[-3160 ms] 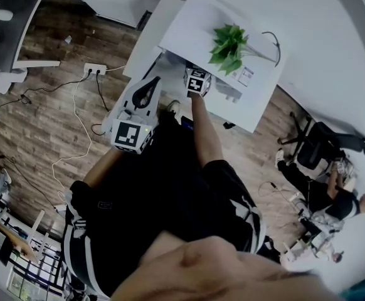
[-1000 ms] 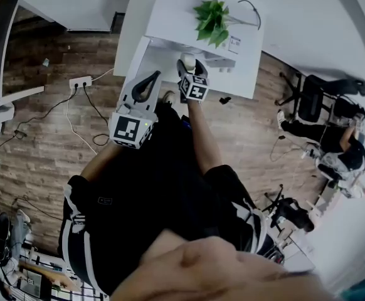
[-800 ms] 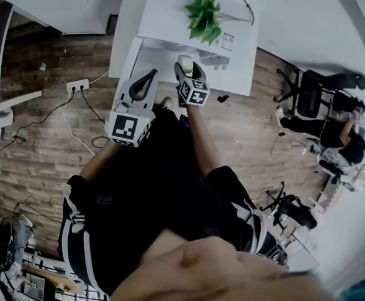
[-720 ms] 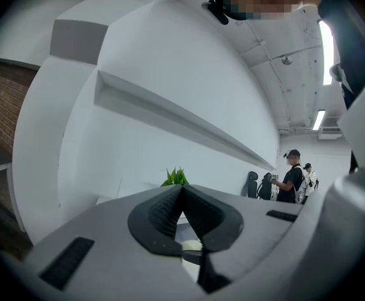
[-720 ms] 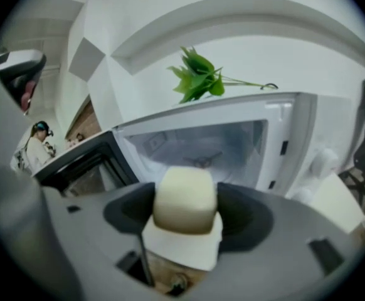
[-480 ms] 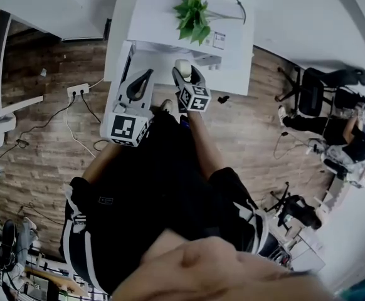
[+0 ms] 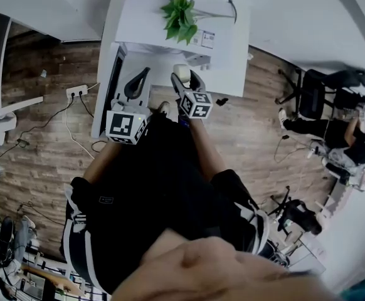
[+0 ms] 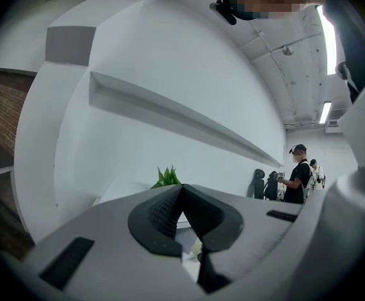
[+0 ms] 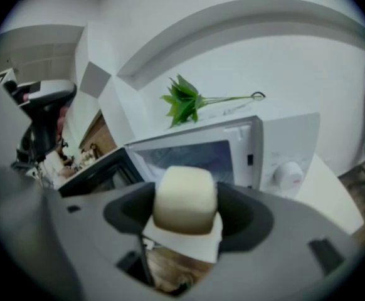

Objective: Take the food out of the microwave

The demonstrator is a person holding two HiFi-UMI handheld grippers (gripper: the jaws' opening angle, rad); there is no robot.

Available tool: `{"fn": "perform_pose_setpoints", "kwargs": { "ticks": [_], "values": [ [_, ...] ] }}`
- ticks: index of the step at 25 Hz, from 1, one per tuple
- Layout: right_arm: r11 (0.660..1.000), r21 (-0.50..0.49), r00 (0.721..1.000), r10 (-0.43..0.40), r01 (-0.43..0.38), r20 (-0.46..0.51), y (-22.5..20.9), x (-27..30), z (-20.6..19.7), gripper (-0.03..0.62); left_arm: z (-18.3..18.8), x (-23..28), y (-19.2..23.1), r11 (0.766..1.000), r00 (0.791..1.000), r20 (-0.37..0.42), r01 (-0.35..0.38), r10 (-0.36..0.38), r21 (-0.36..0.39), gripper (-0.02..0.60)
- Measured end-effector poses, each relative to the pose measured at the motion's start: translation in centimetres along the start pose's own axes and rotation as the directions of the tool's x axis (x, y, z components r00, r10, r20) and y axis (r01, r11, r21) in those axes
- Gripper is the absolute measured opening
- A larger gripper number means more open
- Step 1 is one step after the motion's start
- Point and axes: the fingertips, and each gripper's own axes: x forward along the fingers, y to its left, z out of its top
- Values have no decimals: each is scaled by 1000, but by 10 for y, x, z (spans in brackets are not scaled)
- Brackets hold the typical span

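Looking along the right gripper [image 9: 186, 221], its jaws are clamped on the food [image 9: 184, 194], a pale squarish bun on a white paper liner [image 9: 189, 243]; it's outside the microwave [image 9: 264, 149], just in front of the open door [image 9: 98, 168]; the bun sits dead centre between the fingers, squeezed across its width, with its slightly longer axis running out past the tips toward the oven; the left gripper [image 8: 182, 193] is pinched closed on nothing, so the right one's doing the carrying.
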Motion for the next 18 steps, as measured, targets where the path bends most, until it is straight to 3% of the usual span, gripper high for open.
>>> {"fn": "perform_pose_setpoints", "kwargs": {
  "ticks": [18],
  "values": [
    [1000, 8, 998, 7, -7, 67, -16, -43, 24, 307, 0, 14, -24, 1000, 1000, 11, 1, -2, 22, 30]
  ]
}}
